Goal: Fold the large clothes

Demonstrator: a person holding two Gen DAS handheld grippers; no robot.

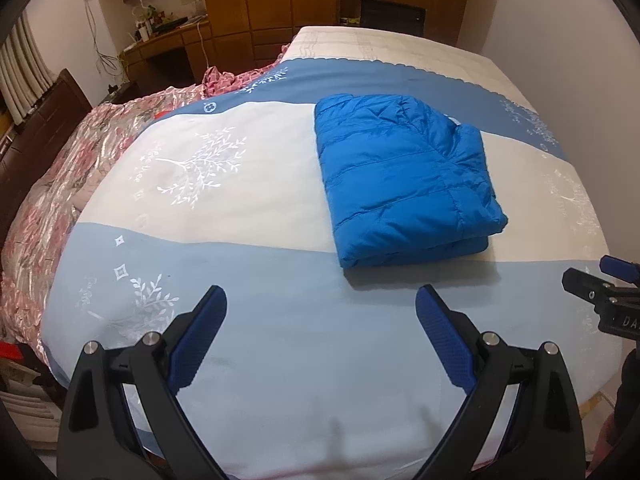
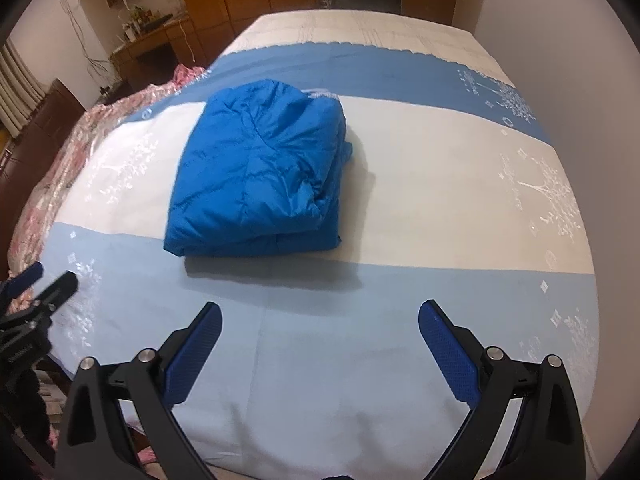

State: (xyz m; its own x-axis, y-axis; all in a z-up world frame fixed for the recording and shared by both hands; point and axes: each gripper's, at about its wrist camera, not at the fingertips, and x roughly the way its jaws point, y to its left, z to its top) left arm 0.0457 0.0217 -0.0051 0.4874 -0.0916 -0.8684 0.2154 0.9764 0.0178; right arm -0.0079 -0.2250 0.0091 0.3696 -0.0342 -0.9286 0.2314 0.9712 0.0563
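Note:
A blue puffer jacket (image 1: pixel 404 176) lies folded into a thick rectangle on the bed (image 1: pixel 240 280); it also shows in the right wrist view (image 2: pixel 260 172). My left gripper (image 1: pixel 321 294) is open and empty, held over the light blue band of the bedspread, nearer than the jacket. My right gripper (image 2: pixel 320 310) is open and empty, also nearer than the jacket. The right gripper shows at the right edge of the left wrist view (image 1: pixel 600 276), and the left gripper shows at the left edge of the right wrist view (image 2: pixel 48 276).
The bedspread (image 2: pixel 440 184) has blue, white and light blue bands. A pink floral quilt (image 1: pixel 60 184) is bunched along the bed's left side. A dark wooden headboard (image 1: pixel 36 128), a desk (image 1: pixel 168 44) and wooden wardrobes (image 1: pixel 280 0) stand beyond. A white wall (image 2: pixel 560 40) is at the right.

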